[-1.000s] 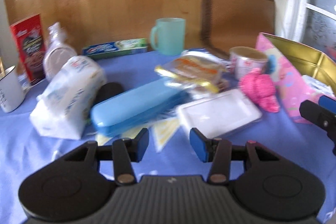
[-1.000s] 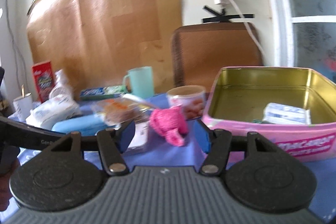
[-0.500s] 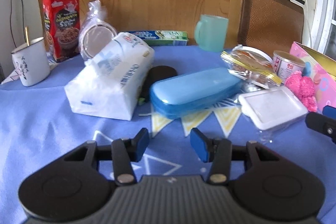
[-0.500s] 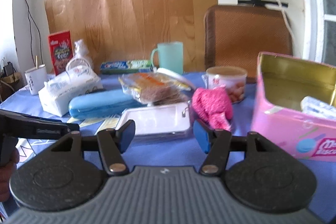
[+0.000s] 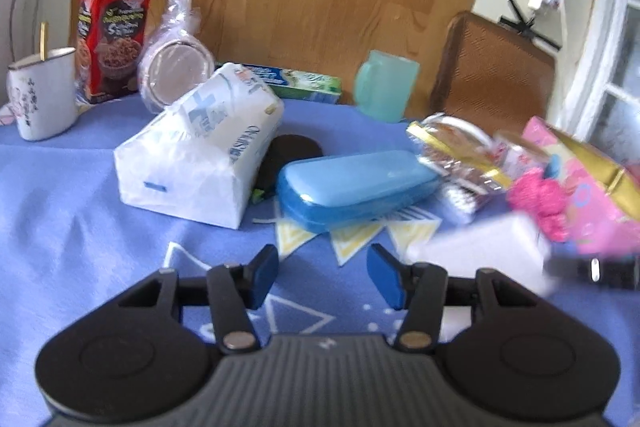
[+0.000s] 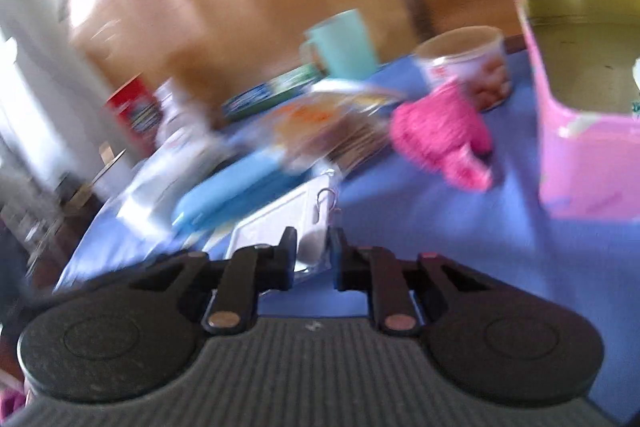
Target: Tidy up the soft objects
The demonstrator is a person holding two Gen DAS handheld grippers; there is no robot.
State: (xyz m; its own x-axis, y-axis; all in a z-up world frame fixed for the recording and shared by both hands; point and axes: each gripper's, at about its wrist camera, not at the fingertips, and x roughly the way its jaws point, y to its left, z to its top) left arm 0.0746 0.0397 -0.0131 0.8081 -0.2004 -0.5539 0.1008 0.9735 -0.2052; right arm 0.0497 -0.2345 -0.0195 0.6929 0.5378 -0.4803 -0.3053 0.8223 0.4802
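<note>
- Right wrist view: your right gripper (image 6: 313, 255) has its fingers drawn close, pinching the near edge of the white flat packet (image 6: 280, 219). View is tilted and blurred w/ motion.
- The packet's plastic wrap and a small wire clip sit just past the fingertips at 12 o'clock.
- At 10 o'clock, beside the packet, the blue case (image 6: 236, 187); behind it the snack bag (image 6: 324, 119).
- At 1 o'clock, the pink knit toy (image 6: 440, 131) lies on the blue tablecloth (image 6: 420, 227), just in front of the printed cup (image 6: 464, 59).
- At 2 o'clock, the pink tin (image 6: 588, 151) stands open, gold inside; something white shows at its right edge, can't tell what.
- Far back at 12, the teal mug (image 6: 344, 43).
- Left wrist view: your left gripper (image 5: 322, 275) hovers over the cloth w/ fingers spread wide, nothing btwn them.
- At 12 o'clock, the blue case (image 5: 356, 187); at 11, touching distance left of it, the tissue pack (image 5: 200, 147), a dark round thing btwn the two.
- At 2 o'clock, the white packet (image 5: 480, 251) is a blur, w/ the right gripper's dark tip (image 5: 596, 269) at its right edge.
- Beyond that, pink toy (image 5: 540, 199) against the pink tin (image 5: 592, 195); snack bag (image 5: 456, 155) just left.
- Back row, 10 to 1 o'clock: white cup (image 5: 40, 95), red cereal box (image 5: 114, 31), bagged lids (image 5: 176, 67), toothpaste box (image 5: 296, 85), teal mug (image 5: 384, 85).
</note>
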